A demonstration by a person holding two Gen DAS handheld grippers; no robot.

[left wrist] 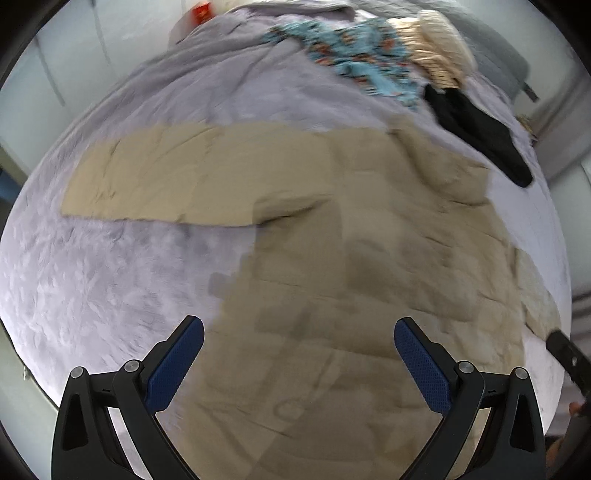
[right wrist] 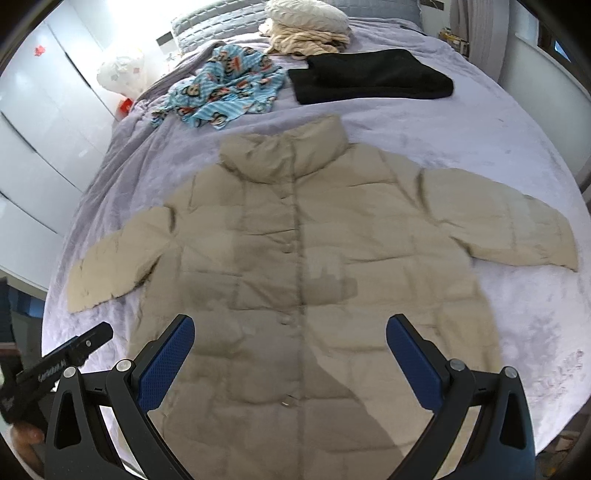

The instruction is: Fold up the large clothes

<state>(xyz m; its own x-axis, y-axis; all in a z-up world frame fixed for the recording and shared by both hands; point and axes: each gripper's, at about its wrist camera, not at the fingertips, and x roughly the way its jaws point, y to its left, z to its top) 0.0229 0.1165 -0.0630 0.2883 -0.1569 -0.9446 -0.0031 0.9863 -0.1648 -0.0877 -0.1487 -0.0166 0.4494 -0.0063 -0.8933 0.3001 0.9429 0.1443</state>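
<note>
A beige quilted puffer jacket [right wrist: 295, 258] lies flat on the lilac bed cover [right wrist: 517, 332], front up, buttoned, collar toward the far end and both sleeves spread out sideways. In the left wrist view the same jacket [left wrist: 332, 295] fills the middle, its left sleeve [left wrist: 166, 177] stretched to the left. My left gripper [left wrist: 299, 354] hovers open above the jacket's lower left part, holding nothing. My right gripper [right wrist: 290, 347] hangs open over the jacket's lower front, near the button line, also holding nothing. The left gripper's body [right wrist: 55, 369] shows at the lower left of the right wrist view.
Beyond the collar lie a folded black garment [right wrist: 369, 77], a blue cartoon-print garment [right wrist: 225, 92] and a cream knitted pile [right wrist: 306, 40] by grey pillows [right wrist: 210, 22]. White wardrobe doors [right wrist: 44, 110] stand to the left of the bed.
</note>
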